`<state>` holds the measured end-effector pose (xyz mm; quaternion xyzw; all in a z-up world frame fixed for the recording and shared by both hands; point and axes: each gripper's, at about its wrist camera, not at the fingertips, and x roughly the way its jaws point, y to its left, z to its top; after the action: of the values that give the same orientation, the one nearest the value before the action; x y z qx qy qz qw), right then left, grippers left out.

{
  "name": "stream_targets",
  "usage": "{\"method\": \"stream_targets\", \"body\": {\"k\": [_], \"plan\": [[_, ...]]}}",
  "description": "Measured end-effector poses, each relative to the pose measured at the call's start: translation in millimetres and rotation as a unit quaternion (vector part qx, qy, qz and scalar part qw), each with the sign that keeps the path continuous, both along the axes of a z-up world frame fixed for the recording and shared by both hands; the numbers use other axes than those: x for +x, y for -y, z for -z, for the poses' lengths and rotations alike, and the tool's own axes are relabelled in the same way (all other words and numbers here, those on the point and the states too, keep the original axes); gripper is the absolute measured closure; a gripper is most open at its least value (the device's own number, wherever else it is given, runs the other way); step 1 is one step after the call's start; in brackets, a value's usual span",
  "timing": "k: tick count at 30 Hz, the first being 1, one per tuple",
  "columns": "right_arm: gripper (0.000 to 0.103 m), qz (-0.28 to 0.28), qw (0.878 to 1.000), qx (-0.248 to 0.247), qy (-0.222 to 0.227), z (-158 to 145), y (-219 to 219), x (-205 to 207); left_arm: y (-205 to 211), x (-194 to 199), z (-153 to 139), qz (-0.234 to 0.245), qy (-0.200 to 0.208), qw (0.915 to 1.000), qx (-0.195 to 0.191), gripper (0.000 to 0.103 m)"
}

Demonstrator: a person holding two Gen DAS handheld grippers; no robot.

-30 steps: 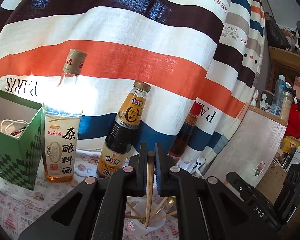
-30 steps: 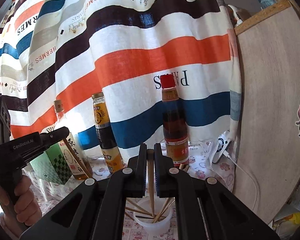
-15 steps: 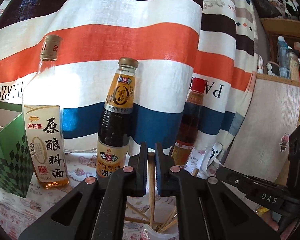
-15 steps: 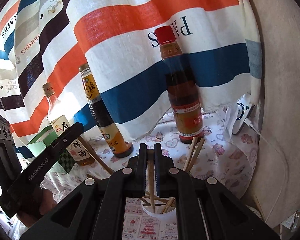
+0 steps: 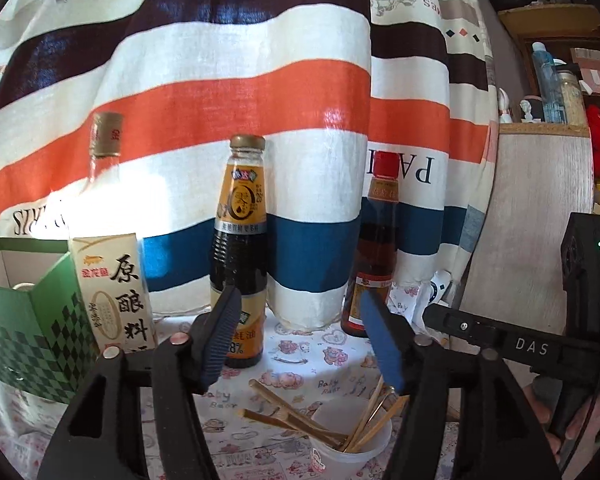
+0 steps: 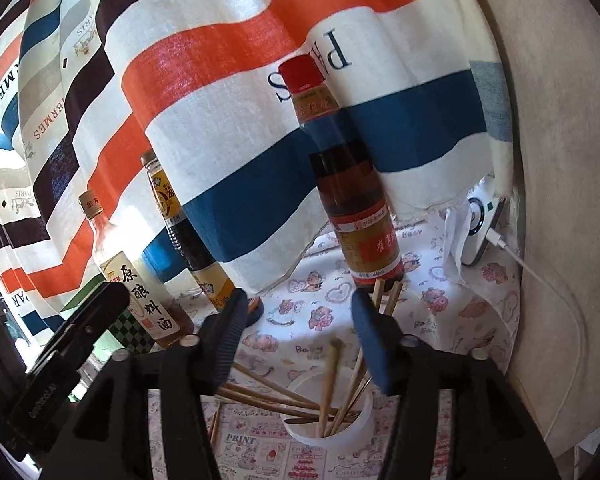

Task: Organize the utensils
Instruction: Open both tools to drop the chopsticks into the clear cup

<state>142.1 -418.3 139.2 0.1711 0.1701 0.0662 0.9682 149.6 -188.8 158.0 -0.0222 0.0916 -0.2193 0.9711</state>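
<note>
Wooden chopsticks [image 6: 284, 396] sat bundled in a translucent white cup [image 6: 360, 428] at the bottom centre of both wrist views, on the printed cloth of the desk [image 6: 312, 312]. Most leaned with their long axes slanting toward the upper left, tips over the rim; a few stood steeper toward the upper right. One blurred chopstick [image 6: 329, 380] stood nearly upright in the cup, free between the spread jaws. The right claw [image 6: 298, 344] was opening, with nothing pressed by its pads. The left claw [image 5: 300, 344] was opening too, empty above the cup [image 5: 352, 452]. Half a second earlier each claw had been clamped on a single upright chopstick; now both sticks were released. Three sauce bottles [image 5: 240, 252] stood behind before a striped curtain [image 5: 220, 100].
</note>
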Motion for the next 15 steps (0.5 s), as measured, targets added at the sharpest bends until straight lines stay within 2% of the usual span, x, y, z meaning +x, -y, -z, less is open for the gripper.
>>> {"method": "stream_targets", "body": {"k": [1, 2, 3, 5, 7, 9, 13, 15], "plan": [[0.043, 0.010, 1.000, -0.009, 0.008, -3.3, -1.4, -4.2, -4.2, -6.0, -4.4, -0.006, 0.009, 0.9999, 0.004, 0.033], [0.037, 0.017, 1.000, -0.016, 0.015, -6.5, -3.3, -8.3, -8.4, -11.2, -8.0, -0.013, 0.015, 0.9998, 0.008, 0.026], [0.029, 0.021, 0.999, -0.022, 0.023, -9.6, -5.5, -12.3, -13.1, -16.5, -11.4, -0.021, 0.021, 0.9995, 0.013, 0.023], [0.023, 0.028, 0.998, -0.033, 0.040, -15.5, -11.4, -21.6, -23.2, -25.4, -17.7, -0.034, 0.027, 0.9989, 0.018, 0.013], [0.017, 0.028, 0.997, -0.044, 0.055, -20.8, -20.2, -30.9, -33.8, -33.4, -22.9, -0.048, 0.027, 0.9981, 0.027, 0.008], [0.010, 0.021, 0.996, -0.056, 0.073, -22.6, -30.8, -39.1, -44.5, -43.1, -25.8, -0.070, 0.029, 0.9961, 0.046, 0.005], [0.005, 0.045, 0.990, -0.101, 0.082, -22.7, -51.8, -44.9, -73.2, -68.1, -28.5, -0.098, 0.048, 0.9914, 0.072, 0.001], [0.000, 0.050, 0.990, -0.094, 0.088, -24.1, -54.8, -49.1, -89.1, -80.0, -30.9, -0.108, 0.051, 0.9900, 0.075, 0.001]]}}
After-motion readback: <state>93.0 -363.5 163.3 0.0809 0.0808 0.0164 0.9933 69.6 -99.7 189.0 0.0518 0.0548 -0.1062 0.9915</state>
